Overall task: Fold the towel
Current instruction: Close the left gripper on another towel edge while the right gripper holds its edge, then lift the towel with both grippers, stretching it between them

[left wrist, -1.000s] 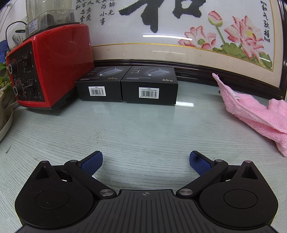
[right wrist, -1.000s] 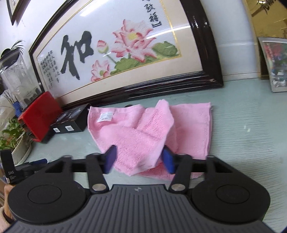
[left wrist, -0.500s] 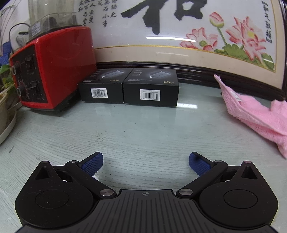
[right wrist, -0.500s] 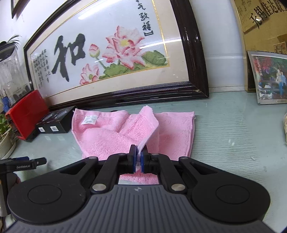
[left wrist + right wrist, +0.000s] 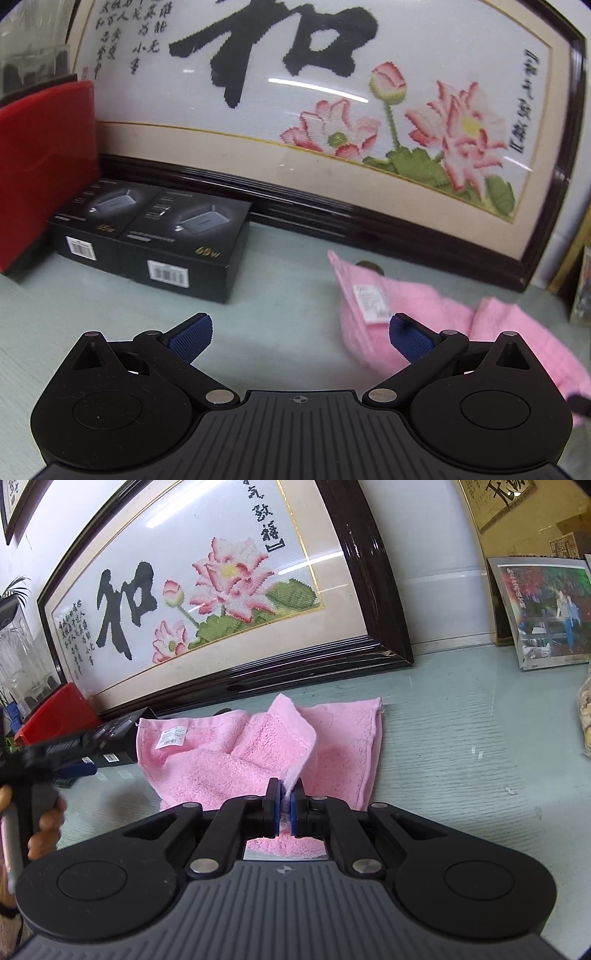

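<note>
Right gripper (image 5: 283,808) fingers clamp towel (image 5: 236,760) corner; left gripper (image 5: 300,334) fingers apart, empty.

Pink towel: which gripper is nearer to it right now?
Right. The right gripper is shut on a raised edge of the pink towel. The left gripper is open beside the towel's labelled corner, not gripping it.

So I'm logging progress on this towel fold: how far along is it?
Early. Done: the right tongs have pinched a near corner of the pink towel. In hand: that corner is lifted while the open left tongs point toward the labelled edge. Left: the towel is rumpled; no neat fold is made.
</note>
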Demonstrator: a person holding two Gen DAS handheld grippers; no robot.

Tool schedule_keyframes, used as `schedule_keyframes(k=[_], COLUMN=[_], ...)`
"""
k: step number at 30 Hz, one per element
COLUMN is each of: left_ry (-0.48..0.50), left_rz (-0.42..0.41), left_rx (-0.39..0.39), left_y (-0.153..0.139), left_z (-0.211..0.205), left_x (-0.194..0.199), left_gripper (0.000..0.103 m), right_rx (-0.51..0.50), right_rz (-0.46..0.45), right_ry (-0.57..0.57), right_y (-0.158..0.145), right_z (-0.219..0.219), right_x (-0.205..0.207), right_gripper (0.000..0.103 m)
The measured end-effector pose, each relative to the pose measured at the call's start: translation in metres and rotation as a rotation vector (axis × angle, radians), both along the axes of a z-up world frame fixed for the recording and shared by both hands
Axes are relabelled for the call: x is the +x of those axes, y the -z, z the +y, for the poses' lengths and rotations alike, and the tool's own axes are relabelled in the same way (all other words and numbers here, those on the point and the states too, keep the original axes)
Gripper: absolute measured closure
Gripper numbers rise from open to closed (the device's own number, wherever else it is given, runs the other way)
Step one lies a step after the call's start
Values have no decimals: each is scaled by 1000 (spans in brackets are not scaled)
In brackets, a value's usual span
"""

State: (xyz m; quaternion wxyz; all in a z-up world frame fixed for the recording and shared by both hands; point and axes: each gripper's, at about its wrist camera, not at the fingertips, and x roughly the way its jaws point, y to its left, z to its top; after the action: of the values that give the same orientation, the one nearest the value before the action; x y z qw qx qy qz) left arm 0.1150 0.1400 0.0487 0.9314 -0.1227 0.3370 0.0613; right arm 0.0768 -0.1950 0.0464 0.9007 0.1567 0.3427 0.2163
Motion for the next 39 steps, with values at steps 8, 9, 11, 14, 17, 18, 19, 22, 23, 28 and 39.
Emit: schedule_keyframes(k=[8, 9, 11, 14, 17, 18, 19, 22, 23, 28, 39], left_ry=[49, 65, 84, 115, 107, 105, 104, 92, 86, 61, 21], left_rz=[37, 40, 45, 68, 68, 66, 60, 37, 32, 3, -112], left_rx=[-103, -93, -79, -90, -78, -72, -70, -69, -67, -38, -18], left_y=[12, 13, 15, 19, 24, 23, 23, 21, 20, 19, -2], left_z=[-11, -15, -22, -28, -30, -30, -30, -27, -26, -22, -19], left_x=[28, 30, 33, 38, 41, 42, 41, 40, 40, 37, 1], left_gripper=[1, 4, 11, 30, 39, 47, 54, 69, 71, 97, 101], right_rx=[-31, -37, -47, -59, -69, -71, -73, -83, -85, -92, 90], right_rz=[4, 5, 3, -4, -12, -12, -13, -7, -6, -4, 59], right_ry=[8, 11, 11, 11, 13, 13, 13, 12, 12, 19, 40], right_y=[0, 1, 1, 1, 0, 1, 1, 3, 3, 6, 19], right_z=[4, 5, 6, 8, 10, 10, 10, 12, 13, 14, -13], right_x=[1, 0, 0, -1, -2, -2, -2, -1, -1, 0, 15], right_gripper=[96, 96, 95, 94, 93, 93, 93, 92, 92, 91, 98])
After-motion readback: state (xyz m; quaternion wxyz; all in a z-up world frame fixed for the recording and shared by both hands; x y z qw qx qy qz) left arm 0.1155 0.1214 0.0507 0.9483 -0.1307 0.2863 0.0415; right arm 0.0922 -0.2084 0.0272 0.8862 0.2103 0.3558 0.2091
